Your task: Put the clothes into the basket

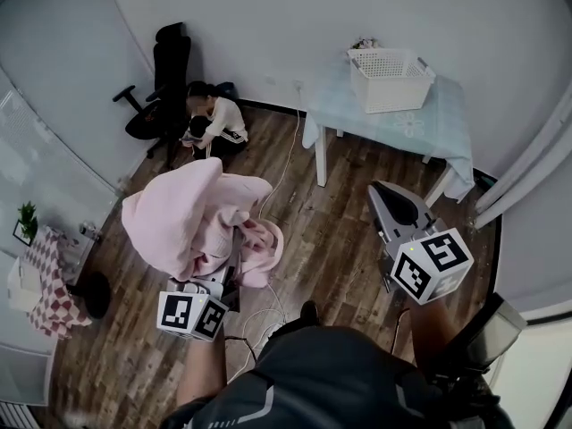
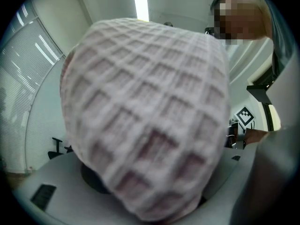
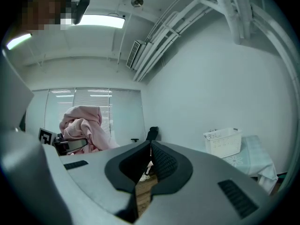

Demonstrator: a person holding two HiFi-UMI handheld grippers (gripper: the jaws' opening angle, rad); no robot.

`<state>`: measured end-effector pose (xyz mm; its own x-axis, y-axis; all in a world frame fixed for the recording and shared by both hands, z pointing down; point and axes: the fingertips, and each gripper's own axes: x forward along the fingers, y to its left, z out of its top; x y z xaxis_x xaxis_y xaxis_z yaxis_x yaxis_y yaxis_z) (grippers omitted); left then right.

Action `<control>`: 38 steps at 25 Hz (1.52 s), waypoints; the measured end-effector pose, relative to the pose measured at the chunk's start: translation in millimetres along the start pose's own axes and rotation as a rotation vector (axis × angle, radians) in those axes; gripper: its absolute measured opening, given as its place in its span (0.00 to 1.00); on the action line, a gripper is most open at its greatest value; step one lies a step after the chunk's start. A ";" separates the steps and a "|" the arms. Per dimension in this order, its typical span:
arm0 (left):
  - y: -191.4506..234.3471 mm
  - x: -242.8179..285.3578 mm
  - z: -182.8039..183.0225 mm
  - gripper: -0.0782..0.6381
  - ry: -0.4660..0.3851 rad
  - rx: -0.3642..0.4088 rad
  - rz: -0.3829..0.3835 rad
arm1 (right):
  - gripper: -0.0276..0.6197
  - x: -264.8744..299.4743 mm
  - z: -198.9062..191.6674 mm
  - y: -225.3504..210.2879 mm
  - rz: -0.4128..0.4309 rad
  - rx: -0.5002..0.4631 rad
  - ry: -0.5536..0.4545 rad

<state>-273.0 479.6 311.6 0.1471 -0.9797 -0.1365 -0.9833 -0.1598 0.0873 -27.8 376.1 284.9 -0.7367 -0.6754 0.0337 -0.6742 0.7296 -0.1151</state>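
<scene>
A bundle of pink clothes [image 1: 192, 217] hangs in the air over the wood floor, with my left gripper [image 1: 217, 280] shut on its lower part. In the left gripper view the pink waffle-knit cloth [image 2: 145, 116] fills the picture and hides the jaws. My right gripper [image 1: 382, 195] is held to the right of the bundle, jaws shut with nothing between them [image 3: 149, 156]. The white basket [image 1: 391, 79] stands on a table at the far right, well beyond both grippers. From the right gripper view, the basket [image 3: 224, 141] is to the right and the pink clothes [image 3: 84, 130] to the left.
The table [image 1: 447, 128] has a light blue cloth and white legs. A person [image 1: 214, 123] crouches beside a black office chair [image 1: 165, 74] at the back left. A white cable [image 1: 281, 168] trails across the floor. A small stand with checkered cloth [image 1: 45, 280] is at the left.
</scene>
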 end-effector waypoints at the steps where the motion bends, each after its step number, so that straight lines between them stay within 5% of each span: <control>1: 9.3 8.2 -1.5 0.61 0.001 -0.003 -0.003 | 0.07 13.3 -1.0 -2.9 -0.001 0.006 0.006; 11: 80.9 95.1 -19.2 0.61 0.012 -0.023 -0.038 | 0.07 116.1 -9.6 -24.9 -0.007 -0.003 0.072; 20: 98.4 168.0 -28.2 0.61 0.015 -0.045 -0.048 | 0.07 166.8 -8.7 -66.8 0.006 -0.010 0.103; 38: 76.7 373.2 -17.9 0.61 -0.027 -0.015 -0.020 | 0.07 250.5 40.2 -262.9 0.009 0.027 -0.005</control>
<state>-291.6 99.6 285.1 0.1639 -0.9726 -0.1648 -0.9784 -0.1816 0.0991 -32.9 10.8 283.8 -0.7425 -0.6693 0.0274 -0.6657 0.7326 -0.1422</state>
